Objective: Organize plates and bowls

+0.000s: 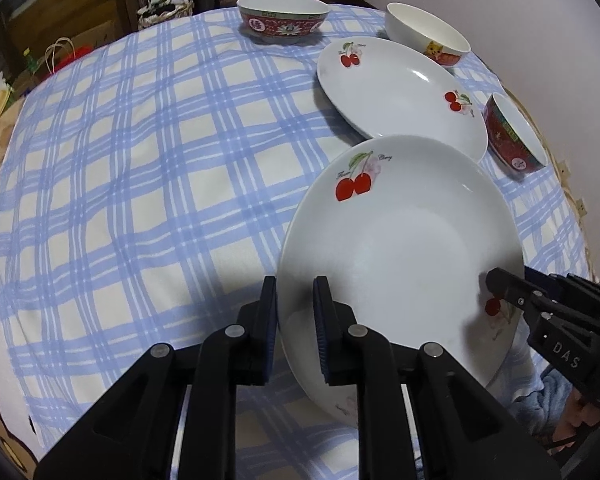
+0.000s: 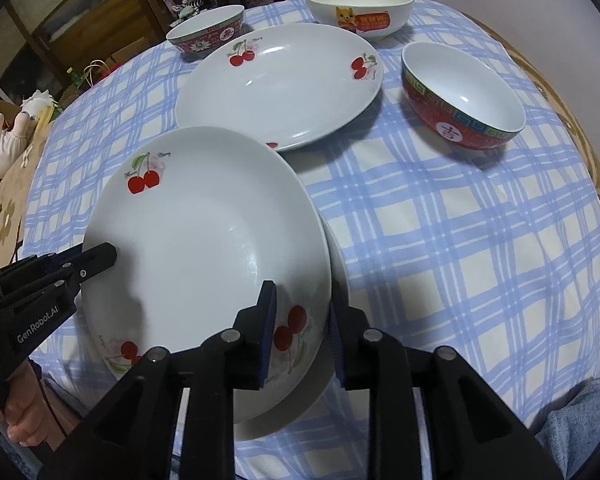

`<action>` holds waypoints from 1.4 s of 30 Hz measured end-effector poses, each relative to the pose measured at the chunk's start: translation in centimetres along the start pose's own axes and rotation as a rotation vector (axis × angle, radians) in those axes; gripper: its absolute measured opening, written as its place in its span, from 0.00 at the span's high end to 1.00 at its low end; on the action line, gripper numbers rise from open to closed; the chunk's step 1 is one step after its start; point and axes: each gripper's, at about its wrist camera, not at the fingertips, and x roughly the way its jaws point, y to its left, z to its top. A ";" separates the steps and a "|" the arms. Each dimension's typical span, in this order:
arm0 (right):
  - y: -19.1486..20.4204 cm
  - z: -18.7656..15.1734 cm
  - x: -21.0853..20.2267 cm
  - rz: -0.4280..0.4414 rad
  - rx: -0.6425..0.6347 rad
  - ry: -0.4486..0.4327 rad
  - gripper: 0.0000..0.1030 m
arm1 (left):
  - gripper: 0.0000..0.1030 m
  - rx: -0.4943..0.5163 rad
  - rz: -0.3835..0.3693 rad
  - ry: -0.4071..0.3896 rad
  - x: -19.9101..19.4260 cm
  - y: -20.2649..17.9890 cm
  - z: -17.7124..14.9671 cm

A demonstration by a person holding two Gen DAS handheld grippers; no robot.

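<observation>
Round worktop (image 1: 120,200) (image 2: 460,260) w/ a blue-and-white checked cloth fills most of both views.

Near cherry plate (image 1: 400,248) (image 2: 204,248): white, deep, red cherry prints on the rim. It sits at the near edge of the worktop, tilted, its far rim just overlapping the plate behind in both views. Held from both sides at once.

Far cherry plate (image 1: 396,96) (image 2: 280,88): same pattern, lying flat on the cloth toward the worktop's far side.

Red bowl, right (image 1: 512,136) (image 2: 464,108): red outside w/ a green patterned band, white inside, upright, just beside the far plate on its right.

White bowl (image 1: 428,34) (image 2: 360,8): cartoon bear print, upright, behind the far plate near the wall.

Red bowl, far (image 1: 282,16) (image 2: 206,34): red floral outside, upright, at the far edge, left of the white bowl.

Left tool (image 1: 296,320) (image 2: 100,258): jaws nearly closed, pinching the near plate's left rim, one finger inside the rim, one outside.

Right tool (image 2: 300,332) (image 1: 496,280): jaws narrowed onto the same plate's right rim, blue pads either side of the edge by a cherry print.
</observation>
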 end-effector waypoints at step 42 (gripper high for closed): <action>-3.7 5.1 -8.4 0.011 0.038 -0.242 0.00 | 0.24 0.026 0.055 -0.085 -6.3 0.7 5.5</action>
